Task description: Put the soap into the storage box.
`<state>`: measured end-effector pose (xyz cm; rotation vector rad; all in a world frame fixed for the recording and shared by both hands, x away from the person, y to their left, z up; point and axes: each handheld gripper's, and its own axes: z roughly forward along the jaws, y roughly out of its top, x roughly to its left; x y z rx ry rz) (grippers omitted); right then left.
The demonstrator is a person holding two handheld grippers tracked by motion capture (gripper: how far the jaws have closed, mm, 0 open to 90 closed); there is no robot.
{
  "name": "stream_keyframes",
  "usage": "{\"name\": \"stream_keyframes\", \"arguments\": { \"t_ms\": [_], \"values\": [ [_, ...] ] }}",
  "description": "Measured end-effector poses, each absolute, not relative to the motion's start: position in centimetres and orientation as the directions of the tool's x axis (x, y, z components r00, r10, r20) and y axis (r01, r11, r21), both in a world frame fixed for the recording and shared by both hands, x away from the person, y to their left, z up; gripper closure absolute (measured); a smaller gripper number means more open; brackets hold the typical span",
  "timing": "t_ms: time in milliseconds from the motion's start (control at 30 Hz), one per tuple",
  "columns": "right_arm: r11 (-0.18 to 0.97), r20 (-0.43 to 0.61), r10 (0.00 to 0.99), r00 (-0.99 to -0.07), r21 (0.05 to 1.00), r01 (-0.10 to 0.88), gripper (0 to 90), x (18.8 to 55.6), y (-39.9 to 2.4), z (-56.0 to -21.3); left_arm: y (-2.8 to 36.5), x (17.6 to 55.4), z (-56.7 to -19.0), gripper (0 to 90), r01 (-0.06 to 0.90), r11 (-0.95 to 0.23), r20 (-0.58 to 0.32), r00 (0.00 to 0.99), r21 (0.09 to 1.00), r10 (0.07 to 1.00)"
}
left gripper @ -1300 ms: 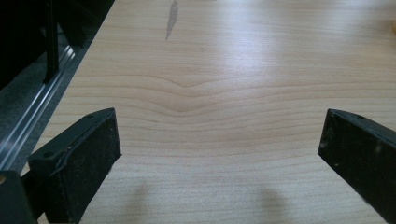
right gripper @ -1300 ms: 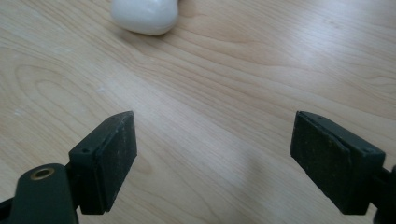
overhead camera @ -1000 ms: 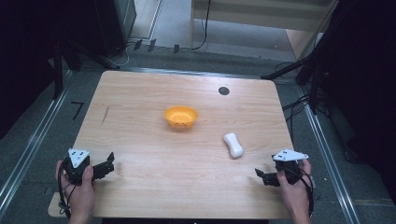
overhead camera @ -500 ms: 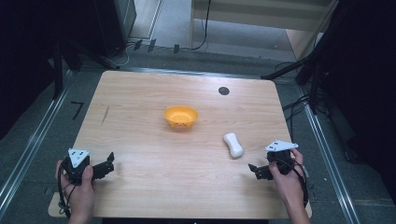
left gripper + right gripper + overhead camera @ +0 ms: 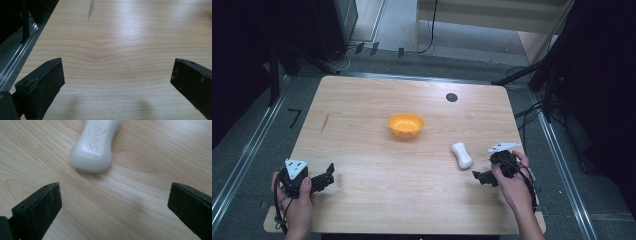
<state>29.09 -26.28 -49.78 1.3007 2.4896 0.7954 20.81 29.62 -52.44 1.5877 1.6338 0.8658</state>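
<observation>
Fingers [image 5: 40,210] of right gripper [image 5: 484,177] just opened, spread wide (nothing between), near white soap bar [image 5: 93,143]; left gripper [image 5: 326,179] also spread.

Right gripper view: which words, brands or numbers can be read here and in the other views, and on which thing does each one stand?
"Safegu": raised letters on the white soap bar; the picture's top edge cuts the word off, so its end cannot be read.
In the high view the same white soap bar is too small for its lettering to be read.
The orange bowl and the wooden table show no text.
</observation>
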Motion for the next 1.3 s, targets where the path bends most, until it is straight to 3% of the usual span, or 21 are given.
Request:
{"name": "stream_keyframes", "arguments": {
  "t_ms": [600, 1300],
  "values": [
    [0.445, 0.093, 0.824, -0.559, 0.506, 0.739, 0.5, 31.2, -23.7, -49.7, 29.6, 20.8, -52.4, 0.0, 0.541, 0.033, -0.03, -0.015, 0.84, 0.999],
    [0.417, 0.071, 0.866, -0.496, 0.446, 0.792, 13.0, 33.3, -21.3, -49.4, 29.7, 20.9, -52.4, 0.0, 0.545, 0.032, -0.033, -0.009, 0.838, 0.999]
  ]
}}
